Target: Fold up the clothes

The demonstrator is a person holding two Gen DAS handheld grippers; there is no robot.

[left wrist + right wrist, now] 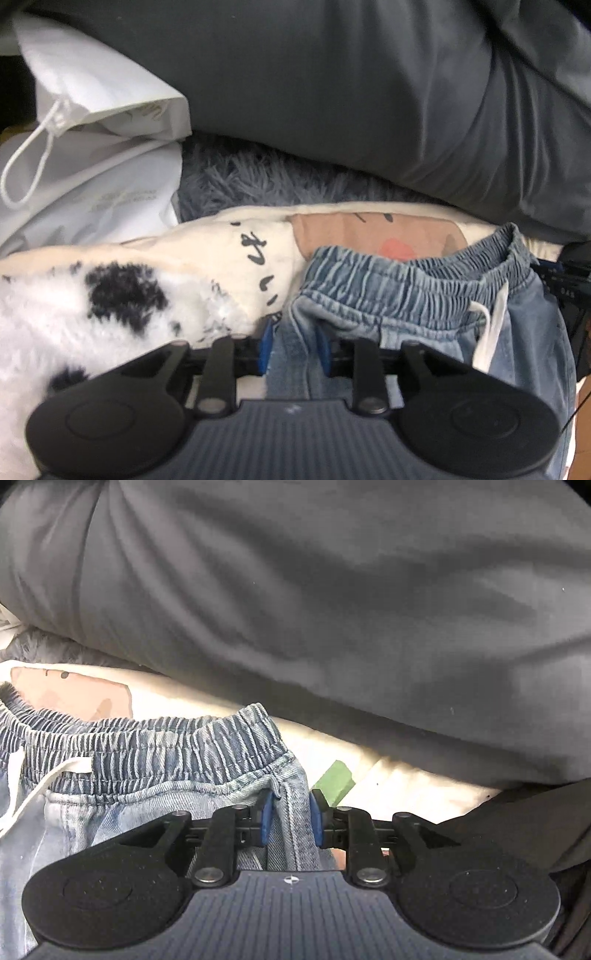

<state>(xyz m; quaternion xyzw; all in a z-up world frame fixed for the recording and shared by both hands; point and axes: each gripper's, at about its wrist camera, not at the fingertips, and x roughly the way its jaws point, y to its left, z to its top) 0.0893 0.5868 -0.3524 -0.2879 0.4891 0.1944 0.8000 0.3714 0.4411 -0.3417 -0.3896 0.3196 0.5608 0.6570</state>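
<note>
Both tongs angled down, straddling jeans (424,295)

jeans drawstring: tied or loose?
Loose, as far as shown. The white drawstring hangs from the jeans waistband as separate untied ends, with no knot in either view. Its lower ends run out of frame.

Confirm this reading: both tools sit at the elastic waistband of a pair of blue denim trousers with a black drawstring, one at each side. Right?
One detail is wrong: the drawstring is white, not black, as the left wrist view shows. The rest holds: the left tool and right tool sit at either side of the denim trousers just below the elastic waistband.
</note>
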